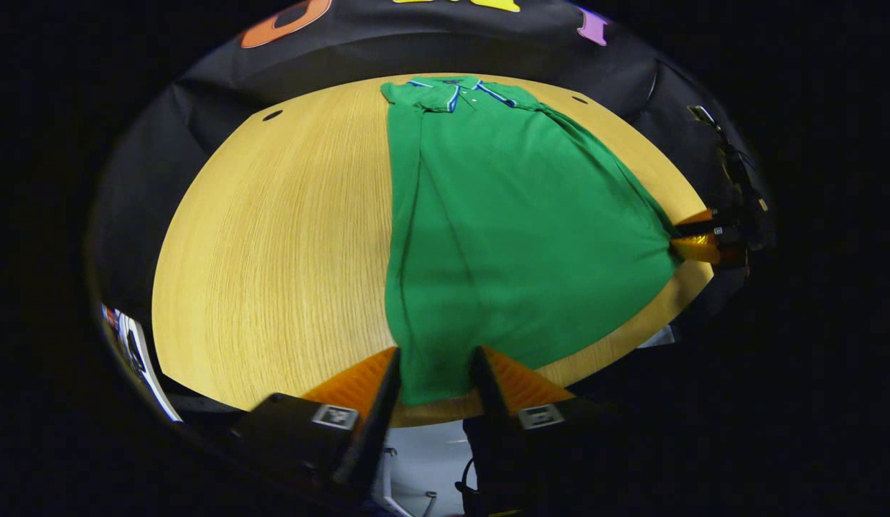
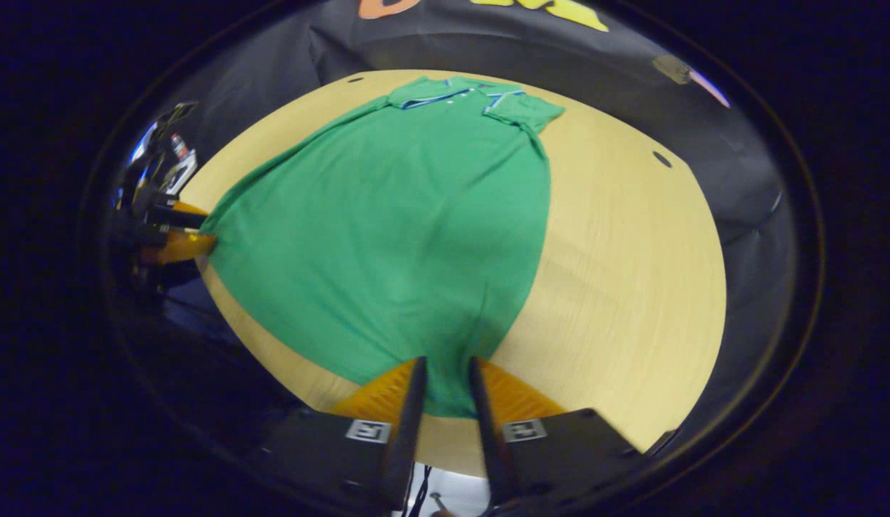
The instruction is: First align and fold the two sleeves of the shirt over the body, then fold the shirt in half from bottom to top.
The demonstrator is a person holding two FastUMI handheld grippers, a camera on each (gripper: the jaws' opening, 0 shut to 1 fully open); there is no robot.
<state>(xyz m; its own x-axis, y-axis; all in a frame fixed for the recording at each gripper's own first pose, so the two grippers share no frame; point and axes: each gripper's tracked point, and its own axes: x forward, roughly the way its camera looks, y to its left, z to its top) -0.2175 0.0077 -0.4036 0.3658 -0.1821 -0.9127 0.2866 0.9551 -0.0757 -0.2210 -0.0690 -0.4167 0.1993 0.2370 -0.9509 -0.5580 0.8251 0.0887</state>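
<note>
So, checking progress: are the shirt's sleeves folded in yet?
Folded in: the shirt lies as a narrow panel, sleeves tucked over the body near the collar; bottom half not yet folded up.

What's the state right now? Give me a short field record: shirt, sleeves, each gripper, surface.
shirt: green shirt lying flat, collar at the far end, hem at the near edge
sleeves: already folded in over the body
left gripper: left gripper closed on one bottom corner of the hem
right gripper: right gripper closed on the other bottom corner
surface: wooden table
stage: bottom-to-top fold not yet done; hem sits at the near table edge
</note>
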